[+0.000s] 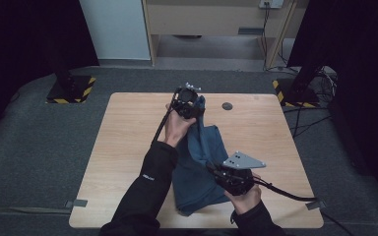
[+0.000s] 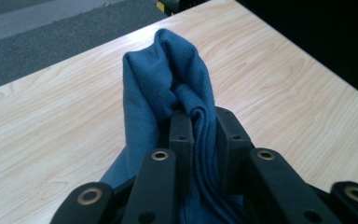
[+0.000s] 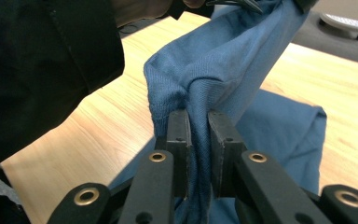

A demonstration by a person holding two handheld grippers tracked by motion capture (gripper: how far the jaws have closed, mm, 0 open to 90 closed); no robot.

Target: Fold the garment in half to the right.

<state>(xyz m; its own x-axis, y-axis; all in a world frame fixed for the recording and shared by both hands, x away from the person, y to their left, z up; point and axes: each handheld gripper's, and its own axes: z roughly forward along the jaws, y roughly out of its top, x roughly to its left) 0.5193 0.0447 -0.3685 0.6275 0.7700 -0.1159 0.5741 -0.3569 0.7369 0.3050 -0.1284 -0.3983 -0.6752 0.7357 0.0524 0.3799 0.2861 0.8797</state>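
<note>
A blue knit cloth [image 1: 199,167] hangs between both hands over the wooden table [image 1: 123,147], its lower part heaped on the tabletop. My left gripper [image 1: 193,109] is at the far middle of the table, shut on one bunched edge of the cloth [image 2: 177,88], which sticks up past the jaws. My right gripper [image 1: 215,172] is near the front edge, shut on another pinched fold of the cloth [image 3: 205,88]. From there the cloth stretches up toward the left hand. A dark sleeve [image 3: 42,60] crosses the left of the right gripper view.
A small round grey hole cover [image 1: 227,105] sits in the tabletop at the far right of centre. Bare wood lies on the left and right sides of the table. Grey carpet, stand bases with yellow-black tape [image 1: 71,88] and cables [image 1: 305,118] surround the table.
</note>
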